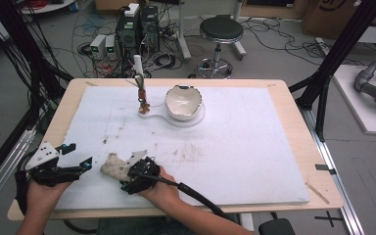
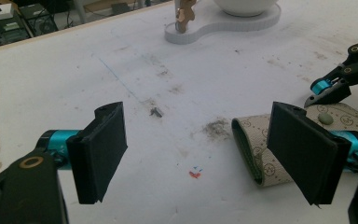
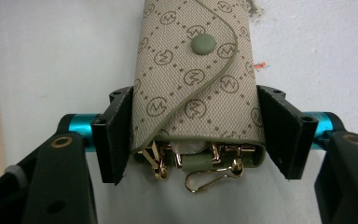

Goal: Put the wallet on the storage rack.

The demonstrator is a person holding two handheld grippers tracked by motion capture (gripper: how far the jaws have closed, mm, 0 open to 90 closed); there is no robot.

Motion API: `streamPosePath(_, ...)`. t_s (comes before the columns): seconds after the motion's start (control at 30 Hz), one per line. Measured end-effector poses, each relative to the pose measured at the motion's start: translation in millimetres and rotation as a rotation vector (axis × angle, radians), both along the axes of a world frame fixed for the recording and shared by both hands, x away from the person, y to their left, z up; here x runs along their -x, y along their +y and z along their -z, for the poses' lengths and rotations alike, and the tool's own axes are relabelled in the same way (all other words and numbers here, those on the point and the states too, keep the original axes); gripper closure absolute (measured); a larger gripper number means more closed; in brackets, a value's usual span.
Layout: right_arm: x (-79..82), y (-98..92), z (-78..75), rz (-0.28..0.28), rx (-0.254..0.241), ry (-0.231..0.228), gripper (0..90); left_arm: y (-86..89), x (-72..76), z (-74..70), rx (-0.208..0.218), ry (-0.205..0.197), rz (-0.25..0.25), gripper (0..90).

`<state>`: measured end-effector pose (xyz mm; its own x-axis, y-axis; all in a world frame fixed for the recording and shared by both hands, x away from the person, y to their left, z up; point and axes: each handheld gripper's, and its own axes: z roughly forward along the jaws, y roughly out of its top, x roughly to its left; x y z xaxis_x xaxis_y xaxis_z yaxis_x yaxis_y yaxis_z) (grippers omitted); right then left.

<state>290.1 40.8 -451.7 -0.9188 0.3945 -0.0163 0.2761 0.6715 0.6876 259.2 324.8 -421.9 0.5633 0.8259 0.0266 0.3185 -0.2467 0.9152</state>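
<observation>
A beige patterned key pouch [image 3: 191, 84] with a green snap button lies flat on the white board [image 1: 235, 147]; gold clips poke out of its near end. My right gripper [image 3: 198, 135] has a black pad against each long side of the pouch and grips it. From above, the pouch [image 1: 112, 166] sits near the front left of the board, with the right gripper [image 1: 126, 172] coming at it from the right. My left gripper [image 1: 80, 154] rests just left of the pouch, open and holding nothing. In the left gripper view that gripper [image 2: 203, 144] faces the pouch [image 2: 256, 140] from its end.
A cracked white bowl [image 1: 183, 102] stands on a white base [image 1: 176, 120] at the back middle, beside a small wooden piece on a stick [image 1: 141, 95]. Bare wooden table edge [image 1: 293, 98] frames the board. A stool [image 1: 220, 32] and computers [image 1: 137, 29] stand beyond.
</observation>
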Motion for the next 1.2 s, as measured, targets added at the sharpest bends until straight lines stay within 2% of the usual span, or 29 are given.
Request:
streamPosePath(0.27,-4.1,-8.1,-9.5,-0.005,-0.003,-0.022,35.8,0.9,0.7,0.1,0.006,-0.001,-0.006,19.9)
streamPosePath(0.33,-7.0,-13.0,-15.3,0.002,-0.021,-0.037,36.0,0.9,0.5,0.1,0.004,-0.001,-0.004,19.9)
streamPosePath(0.37,-10.1,-17.1,-20.4,0.004,-0.032,-0.065,36.0,0.9,0.6,0.0,0.002,-0.001,-0.004,19.9)
streamPosePath(0.43,-12.9,-23.7,-28.4,0.013,-0.047,-0.084,36.1,0.6,0.8,-0.1,0.002,-0.001,-0.001,19.9)
streamPosePath(0.67,-30.7,-65.7,-60.2,0.077,-0.092,-0.147,36.2,0.0,0.3,0.7,0.003,0.002,-0.002,19.9)
streamPosePath(0.87,-42.9,-100.4,-80.5,0.114,-0.145,-0.167,36.3,-1.4,-0.3,1.5,0.002,0.006,0.006,19.9)
streamPosePath(0.93,-44.6,-109.7,-85.8,0.127,-0.153,-0.184,36.3,-2.6,-1.3,1.8,0.007,0.007,0.007,19.9)
streamPosePath(1.2,-54.4,-143.3,-97.6,0.163,-0.182,-0.203,36.4,-7.4,-6.6,2.4,0.007,0.012,0.027,19.9)
